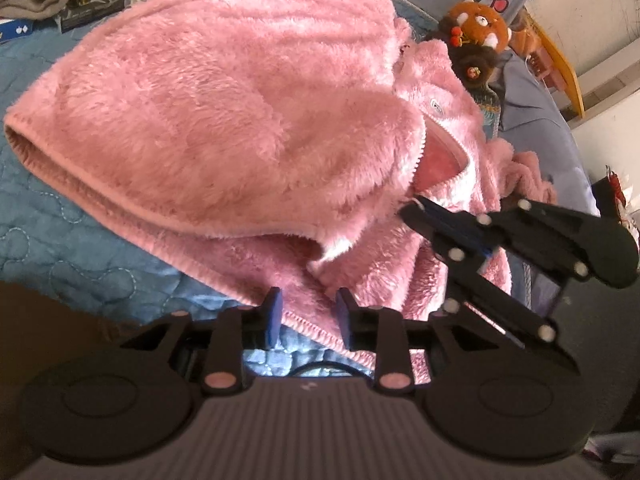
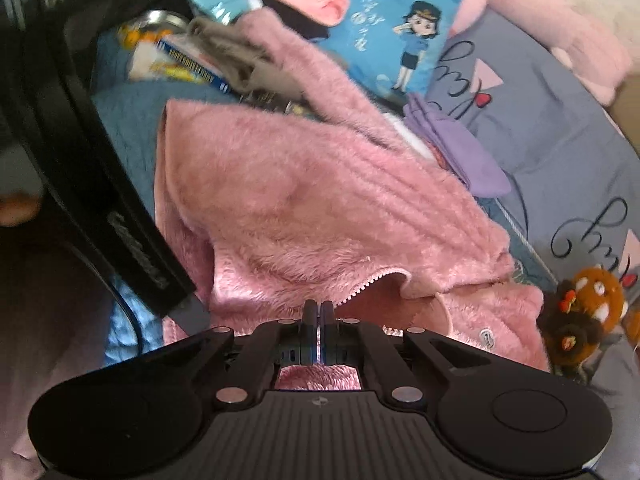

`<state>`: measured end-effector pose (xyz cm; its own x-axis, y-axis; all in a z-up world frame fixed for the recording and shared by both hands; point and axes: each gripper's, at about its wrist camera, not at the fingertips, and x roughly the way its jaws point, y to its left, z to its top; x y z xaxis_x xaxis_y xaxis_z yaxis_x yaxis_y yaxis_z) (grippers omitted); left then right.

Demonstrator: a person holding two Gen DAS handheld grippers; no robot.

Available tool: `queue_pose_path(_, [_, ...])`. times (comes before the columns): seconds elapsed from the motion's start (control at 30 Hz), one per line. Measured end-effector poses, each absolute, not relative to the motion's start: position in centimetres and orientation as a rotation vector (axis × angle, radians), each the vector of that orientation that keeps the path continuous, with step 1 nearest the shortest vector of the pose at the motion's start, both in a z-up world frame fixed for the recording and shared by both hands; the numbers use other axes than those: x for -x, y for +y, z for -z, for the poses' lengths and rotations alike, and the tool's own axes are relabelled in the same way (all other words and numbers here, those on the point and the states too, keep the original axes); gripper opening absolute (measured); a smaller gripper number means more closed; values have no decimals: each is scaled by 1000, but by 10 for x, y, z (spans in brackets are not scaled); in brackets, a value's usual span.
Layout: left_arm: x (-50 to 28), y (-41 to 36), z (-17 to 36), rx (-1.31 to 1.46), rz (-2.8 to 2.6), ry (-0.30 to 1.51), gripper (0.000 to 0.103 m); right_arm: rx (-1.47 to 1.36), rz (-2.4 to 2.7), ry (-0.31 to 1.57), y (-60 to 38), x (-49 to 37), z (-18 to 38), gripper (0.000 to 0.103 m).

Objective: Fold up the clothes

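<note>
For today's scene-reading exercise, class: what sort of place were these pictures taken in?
Most likely a bedroom, on a bed. A quilted blue bedspread lies under the pink fleece jacket, a cartoon-print pillow sits behind it, and a plush toy rests nearby.

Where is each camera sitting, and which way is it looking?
Left wrist: sits on the left gripper, looking down along its open fingers at the pink fleece jacket on the blue quilt; the right gripper shows too.
Right wrist: sits on the right gripper, fingers shut, looking down over the jacket.
Shared: the jacket, the orange plush toy.
</note>
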<state>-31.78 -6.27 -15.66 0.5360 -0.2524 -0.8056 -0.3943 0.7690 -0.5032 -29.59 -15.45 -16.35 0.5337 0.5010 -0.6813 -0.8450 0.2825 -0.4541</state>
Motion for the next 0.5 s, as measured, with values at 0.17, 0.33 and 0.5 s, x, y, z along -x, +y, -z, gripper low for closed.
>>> queue_pose_path(0.17, [319, -57, 157, 803, -58, 959, 49, 737, -937, 484, -167, 293, 143, 1])
queue_pose_path(0.33, [336, -32, 175, 1139, 19, 789, 61, 528, -923, 555, -180, 276, 126, 1])
queue_pose_path(0.5, [336, -22, 189, 1319, 104, 696, 64, 398, -922, 600, -187, 264, 119, 1])
